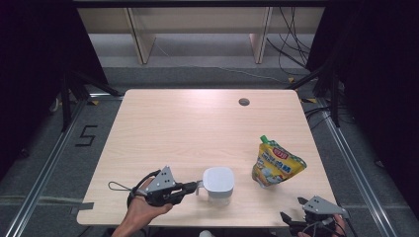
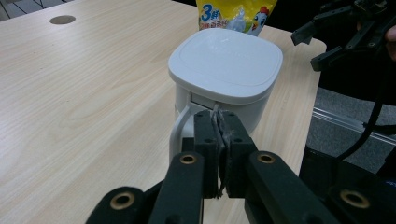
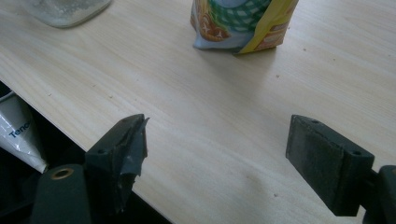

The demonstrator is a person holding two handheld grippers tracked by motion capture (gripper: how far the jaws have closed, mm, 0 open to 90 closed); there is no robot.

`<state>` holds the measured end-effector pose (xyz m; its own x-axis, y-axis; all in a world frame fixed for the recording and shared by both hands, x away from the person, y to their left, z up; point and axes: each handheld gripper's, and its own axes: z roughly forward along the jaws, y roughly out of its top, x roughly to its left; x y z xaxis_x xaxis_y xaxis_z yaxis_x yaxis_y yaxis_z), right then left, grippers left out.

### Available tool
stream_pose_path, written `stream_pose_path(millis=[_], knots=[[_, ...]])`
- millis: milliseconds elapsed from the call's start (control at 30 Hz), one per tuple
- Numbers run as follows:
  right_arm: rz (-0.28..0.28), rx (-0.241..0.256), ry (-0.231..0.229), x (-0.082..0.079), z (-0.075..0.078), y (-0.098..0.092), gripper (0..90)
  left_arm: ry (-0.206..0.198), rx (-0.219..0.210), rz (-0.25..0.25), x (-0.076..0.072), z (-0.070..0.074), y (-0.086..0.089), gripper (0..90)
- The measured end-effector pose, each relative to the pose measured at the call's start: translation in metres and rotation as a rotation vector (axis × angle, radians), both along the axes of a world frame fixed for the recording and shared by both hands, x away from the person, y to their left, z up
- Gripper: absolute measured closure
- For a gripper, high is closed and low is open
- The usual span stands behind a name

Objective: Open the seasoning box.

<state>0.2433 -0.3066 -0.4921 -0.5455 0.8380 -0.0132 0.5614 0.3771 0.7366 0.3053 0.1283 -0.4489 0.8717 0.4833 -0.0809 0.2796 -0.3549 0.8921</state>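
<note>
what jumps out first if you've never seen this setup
Probably the white lidded container near the table's front edge, with the left hand-held gripper shut at its handle. Next, the bright yellow pouch standing to its right. The right hand-held gripper waits open at the front right corner.

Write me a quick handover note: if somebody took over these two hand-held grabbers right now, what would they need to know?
Left gripper: shut beside the handle of the white lidded container, near the table's front edge; whether it pinches the handle I cannot tell.
Right gripper: open, holding nothing, at the front right edge.
Yellow spouted pouch: upright, right of the container, untouched.
Done: left is at the container.
Left: lid on, pouch capped; probably open both.
</note>
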Motion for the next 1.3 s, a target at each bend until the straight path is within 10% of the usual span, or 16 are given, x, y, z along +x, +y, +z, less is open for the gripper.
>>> stream_pose_path(millis=[1300], knots=[[0.033, -0.019, -0.036, 0.002, -0.001, 0.003, 23.9, -0.006, 0.004, -0.049, 0.014, 0.034, -0.025, 87.3]])
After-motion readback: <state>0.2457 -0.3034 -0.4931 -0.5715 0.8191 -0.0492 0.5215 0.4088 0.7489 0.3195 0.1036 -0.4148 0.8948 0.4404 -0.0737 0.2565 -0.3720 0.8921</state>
